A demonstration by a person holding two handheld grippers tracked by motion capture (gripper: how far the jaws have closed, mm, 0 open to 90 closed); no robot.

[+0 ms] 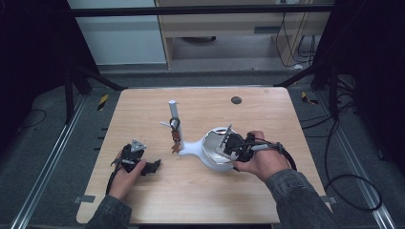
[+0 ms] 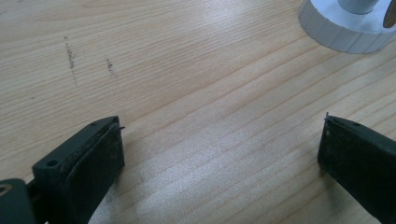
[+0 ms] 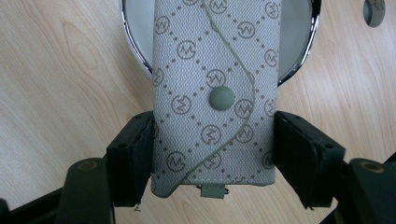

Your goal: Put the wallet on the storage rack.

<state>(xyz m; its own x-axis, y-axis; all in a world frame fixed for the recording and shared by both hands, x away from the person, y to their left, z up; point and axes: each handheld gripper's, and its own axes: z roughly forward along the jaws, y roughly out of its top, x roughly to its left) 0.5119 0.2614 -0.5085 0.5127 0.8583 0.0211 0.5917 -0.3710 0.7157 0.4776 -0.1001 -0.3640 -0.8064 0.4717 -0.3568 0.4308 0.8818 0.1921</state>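
The right gripper (image 3: 212, 149) holds a small grey key pouch (image 3: 215, 88). Its two black pads press on the pouch's long sides, near the bottom end. The top end of the pouch sticks out past the pads, right over the white bowl (image 3: 299, 42) with the shiny rim. In the high view, the bowl (image 1: 210, 160) sits just in front of the right gripper (image 1: 228, 145).

The pouch looks like woven cloth with a snap button in the middle. It is probably light and a bit soft, so it can bend if squeezed hard. The cloth is rough, so it should not slip much. The flat sides are a good place to hold.

The left gripper (image 2: 219, 154) is wide open with nothing in it. It rests low over the table (image 2: 187, 70).
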